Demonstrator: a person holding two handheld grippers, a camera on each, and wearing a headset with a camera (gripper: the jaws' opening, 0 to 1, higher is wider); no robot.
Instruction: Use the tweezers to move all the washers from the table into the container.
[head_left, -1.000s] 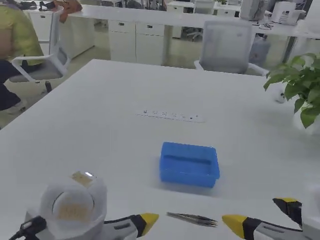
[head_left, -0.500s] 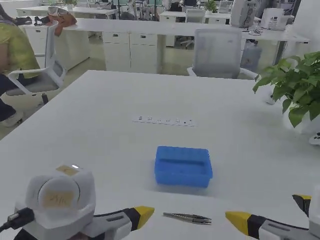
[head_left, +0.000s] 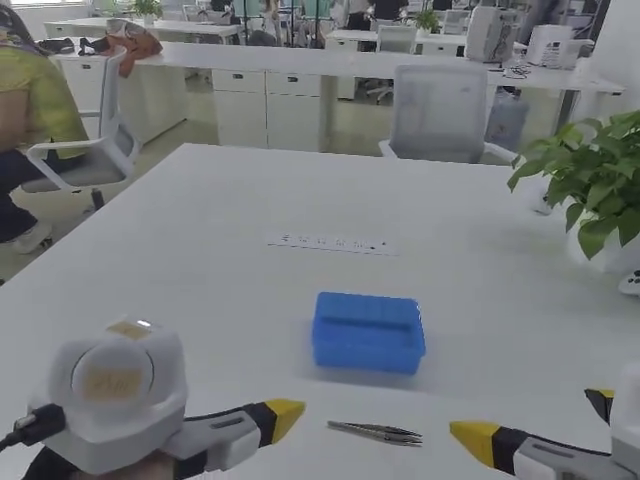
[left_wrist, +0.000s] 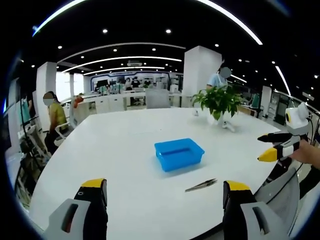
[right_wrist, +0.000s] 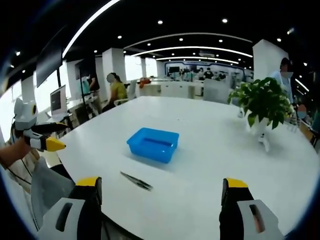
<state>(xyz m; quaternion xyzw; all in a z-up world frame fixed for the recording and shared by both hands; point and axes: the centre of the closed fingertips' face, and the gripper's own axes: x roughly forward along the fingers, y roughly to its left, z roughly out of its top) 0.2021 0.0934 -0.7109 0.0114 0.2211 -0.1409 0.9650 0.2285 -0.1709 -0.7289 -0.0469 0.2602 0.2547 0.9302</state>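
A blue open container sits mid-table, also in the left gripper view and the right gripper view. Metal tweezers lie flat on the table just in front of it, between the two grippers. A line of several small washers lies beyond the container. My left gripper is open and holds nothing; one yellow fingertip points at the tweezers from the left. My right gripper is open too, right of the tweezers.
A potted plant stands at the table's right edge. An office chair is at the far side, and a person sits on a chair off the left. The white table is wide around the container.
The head view has tilted up a little. The container, tweezers and washers lie where they were, and both grippers stay open near the front edge.
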